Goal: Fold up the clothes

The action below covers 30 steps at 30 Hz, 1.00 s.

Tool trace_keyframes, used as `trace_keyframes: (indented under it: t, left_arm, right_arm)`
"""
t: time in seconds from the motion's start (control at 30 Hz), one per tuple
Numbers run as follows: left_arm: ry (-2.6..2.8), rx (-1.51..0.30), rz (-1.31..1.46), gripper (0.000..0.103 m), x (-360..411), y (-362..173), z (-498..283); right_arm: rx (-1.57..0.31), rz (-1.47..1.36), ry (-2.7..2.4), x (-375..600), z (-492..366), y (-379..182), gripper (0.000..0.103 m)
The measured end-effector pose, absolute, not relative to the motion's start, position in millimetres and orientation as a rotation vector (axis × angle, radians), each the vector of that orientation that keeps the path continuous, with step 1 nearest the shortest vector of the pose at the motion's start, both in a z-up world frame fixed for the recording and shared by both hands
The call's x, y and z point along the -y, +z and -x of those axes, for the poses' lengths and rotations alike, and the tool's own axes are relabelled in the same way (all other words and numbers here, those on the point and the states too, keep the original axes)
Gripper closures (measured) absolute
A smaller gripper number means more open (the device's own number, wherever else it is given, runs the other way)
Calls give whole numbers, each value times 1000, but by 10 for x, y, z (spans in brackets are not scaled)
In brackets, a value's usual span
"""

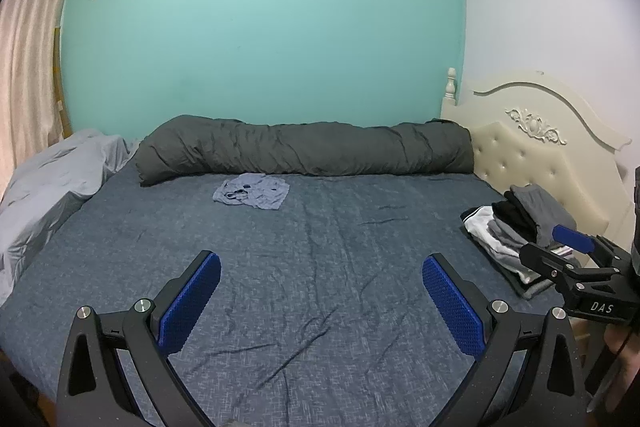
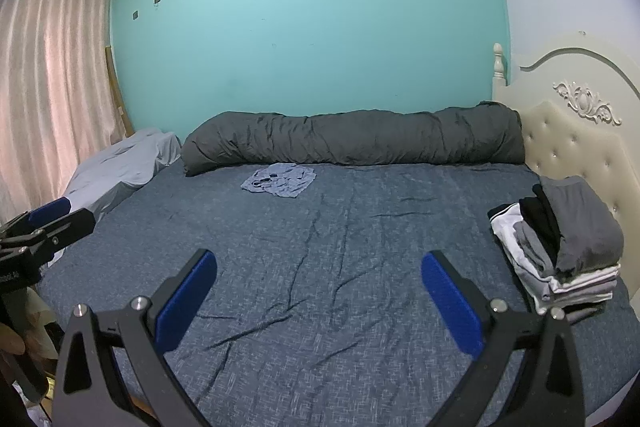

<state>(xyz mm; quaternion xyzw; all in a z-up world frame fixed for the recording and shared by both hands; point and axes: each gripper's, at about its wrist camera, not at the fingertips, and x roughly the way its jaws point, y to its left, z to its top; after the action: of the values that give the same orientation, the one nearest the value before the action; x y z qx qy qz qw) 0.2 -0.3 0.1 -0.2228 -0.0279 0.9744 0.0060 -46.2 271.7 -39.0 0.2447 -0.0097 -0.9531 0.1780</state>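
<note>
Two tools spread wide and empty over bed (image 1: 320,267), left tool (image 1: 321,297), right tool (image 2: 319,293) lettered "DAS", folded clothes (image 2: 560,247) right.

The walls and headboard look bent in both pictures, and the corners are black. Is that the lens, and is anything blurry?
Left wrist view: fisheye lens bows the headboard and blacks the corners; focus is sharp. Right wrist view: same bowing, curtain glows pale; the bed sheet is evenly lit, without glare.

1. One crumpled light-blue cloth garment (image 1: 251,191), just before the rolled dark-grey duvet (image 1: 304,147).
2. One stack of folded grey, black and white clothes (image 2: 560,247), well right of that duvet.
3. One duvet.
</note>
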Motion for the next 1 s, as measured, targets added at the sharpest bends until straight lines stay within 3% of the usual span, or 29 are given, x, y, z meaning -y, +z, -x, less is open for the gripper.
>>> trace_keyframes:
  t: [1.0]
  left_arm:
    - [3048, 103, 703, 0, -27, -4, -35]
  right_arm:
    - [22, -683, -2714, -2778, 428, -329, 0]
